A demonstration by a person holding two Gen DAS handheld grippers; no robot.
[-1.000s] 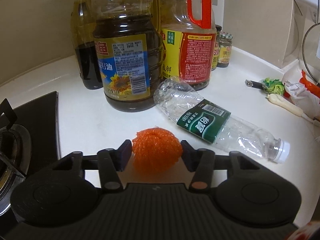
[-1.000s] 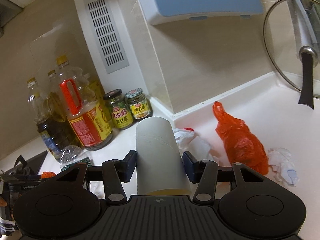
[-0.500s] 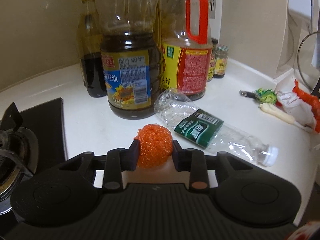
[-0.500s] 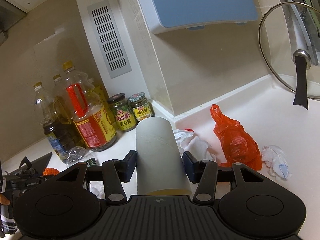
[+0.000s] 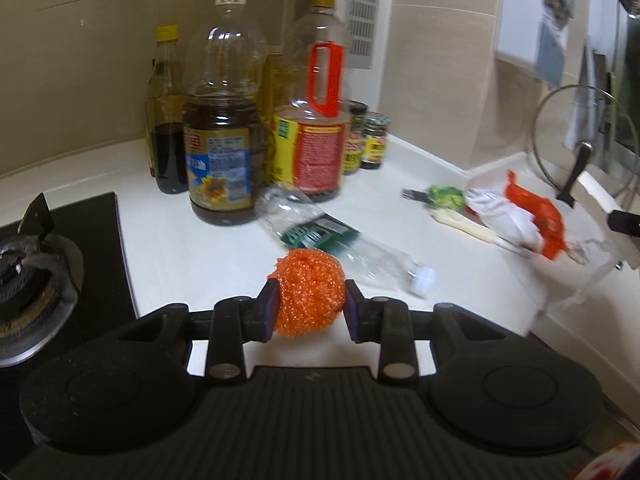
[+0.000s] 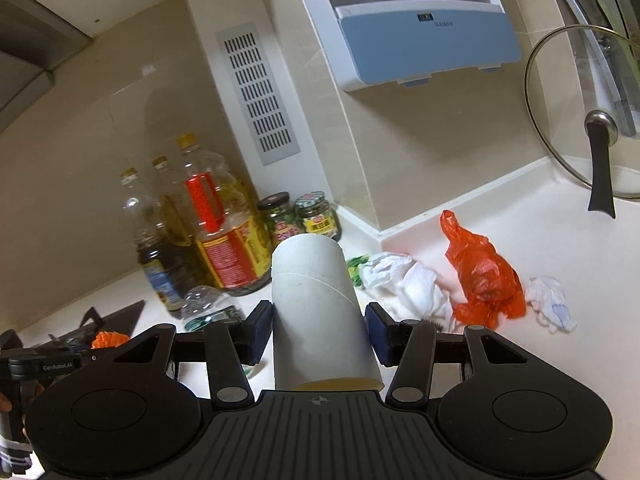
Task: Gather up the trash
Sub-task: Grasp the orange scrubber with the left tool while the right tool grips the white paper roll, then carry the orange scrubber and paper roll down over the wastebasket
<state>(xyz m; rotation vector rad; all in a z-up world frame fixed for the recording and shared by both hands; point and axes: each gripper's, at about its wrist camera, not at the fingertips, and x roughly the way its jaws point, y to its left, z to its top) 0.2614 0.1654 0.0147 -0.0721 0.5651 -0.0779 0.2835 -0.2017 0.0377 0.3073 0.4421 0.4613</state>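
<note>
White desk (image 5: 208,256) fills your left view: your left claw (image 5: 307,307) is pinched onto the orange scourer (image 5: 310,295), lifted above it. Your right view: your right claw (image 6: 318,332) half-spread, clamps the cardboard tube (image 6: 320,312) upright.

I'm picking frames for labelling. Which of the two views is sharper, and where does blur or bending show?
Right wrist view is sharper: the cardboard tube and orange bag are crisp. Left wrist view is motion-smeared at the plastic bottle and right edge, though the scrubber stays clear. Both bend straight wall lines, fisheye-style.
</note>
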